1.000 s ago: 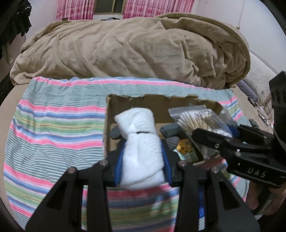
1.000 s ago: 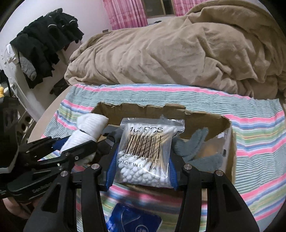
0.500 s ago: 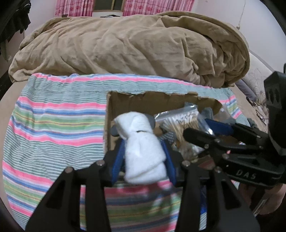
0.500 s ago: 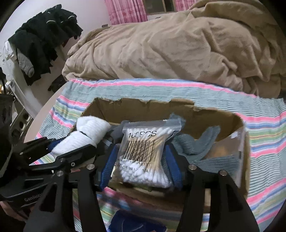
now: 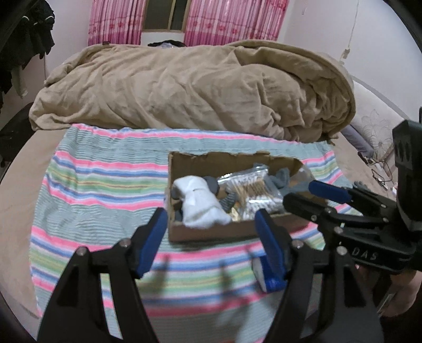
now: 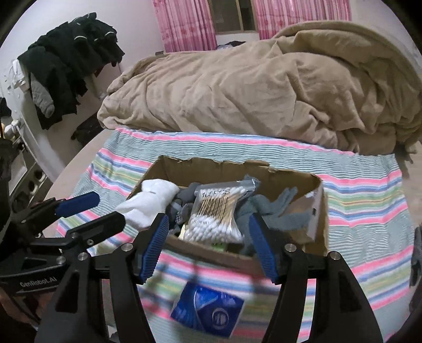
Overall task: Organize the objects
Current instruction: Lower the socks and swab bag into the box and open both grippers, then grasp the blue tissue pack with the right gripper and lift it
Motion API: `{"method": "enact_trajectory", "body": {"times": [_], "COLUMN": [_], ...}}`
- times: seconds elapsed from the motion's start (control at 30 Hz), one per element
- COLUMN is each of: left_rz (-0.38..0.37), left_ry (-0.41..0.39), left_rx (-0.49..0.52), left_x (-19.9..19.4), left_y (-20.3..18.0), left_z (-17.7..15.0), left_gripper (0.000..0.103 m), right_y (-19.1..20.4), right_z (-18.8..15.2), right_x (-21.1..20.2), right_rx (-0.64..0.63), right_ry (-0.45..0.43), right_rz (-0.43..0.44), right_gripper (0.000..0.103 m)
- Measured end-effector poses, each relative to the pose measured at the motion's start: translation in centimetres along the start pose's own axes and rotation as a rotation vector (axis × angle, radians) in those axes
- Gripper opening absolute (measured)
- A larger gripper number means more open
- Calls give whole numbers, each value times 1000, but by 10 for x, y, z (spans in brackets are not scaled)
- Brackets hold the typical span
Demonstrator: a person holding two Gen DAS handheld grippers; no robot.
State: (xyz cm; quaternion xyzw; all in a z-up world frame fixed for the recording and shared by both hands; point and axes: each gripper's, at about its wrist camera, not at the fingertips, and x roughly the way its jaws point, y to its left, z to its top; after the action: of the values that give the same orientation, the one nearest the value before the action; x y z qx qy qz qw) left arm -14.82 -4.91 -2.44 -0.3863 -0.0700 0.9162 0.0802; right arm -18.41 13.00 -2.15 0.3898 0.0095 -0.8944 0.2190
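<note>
A brown cardboard box (image 5: 184,232) (image 6: 320,211) sits on a striped cloth. Inside lie a white rolled sock (image 5: 200,201) (image 6: 150,203), a clear bag of cotton swabs (image 5: 253,192) (image 6: 215,213) and grey cloth items (image 6: 274,208). My left gripper (image 5: 212,238) is open and empty, just in front of the box's near wall. My right gripper (image 6: 208,241) is open and empty, at the box's near wall below the swab bag. A blue packet (image 6: 208,308) (image 5: 266,274) lies on the cloth in front of the box.
The striped cloth (image 5: 100,190) covers the bed's front. A heaped tan blanket (image 5: 197,89) lies behind the box. Dark clothes (image 6: 68,60) hang at the left wall. Pink curtains (image 5: 211,23) are at the back.
Both grippers opened and drew back from the box. The white sock and the swab bag were let go and now rest inside the box.
</note>
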Motion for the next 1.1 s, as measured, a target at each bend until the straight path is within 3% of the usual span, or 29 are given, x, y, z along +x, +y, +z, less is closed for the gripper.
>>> {"method": "enact_trajectory", "body": {"times": [0.2, 0.33, 0.57, 0.8, 1.1], "left_rz": [8, 38, 53, 72, 95], "left_ry": [-19, -23, 7, 36, 85], "left_rx": [-9, -19, -39, -40, -44], "left_x": [-32, -44, -51, -45, -22], "left_y": [-3, -4, -1, 4, 12], "left_z": [-12, -24, -49, -66, -80], "left_gripper": [72, 86, 86, 88, 88], "right_y": [7, 15, 21, 10, 0], "right_z": [-9, -21, -45, -71, -91], "right_x": [-27, -37, -44, -28, 5], "right_rx": [-5, -17, -9, 43, 100], "right_ry": [-9, -5, 9, 50, 127], "right_rz": [-19, -27, -49, -51, -39], "right_gripper": [70, 75, 79, 88, 89]}}
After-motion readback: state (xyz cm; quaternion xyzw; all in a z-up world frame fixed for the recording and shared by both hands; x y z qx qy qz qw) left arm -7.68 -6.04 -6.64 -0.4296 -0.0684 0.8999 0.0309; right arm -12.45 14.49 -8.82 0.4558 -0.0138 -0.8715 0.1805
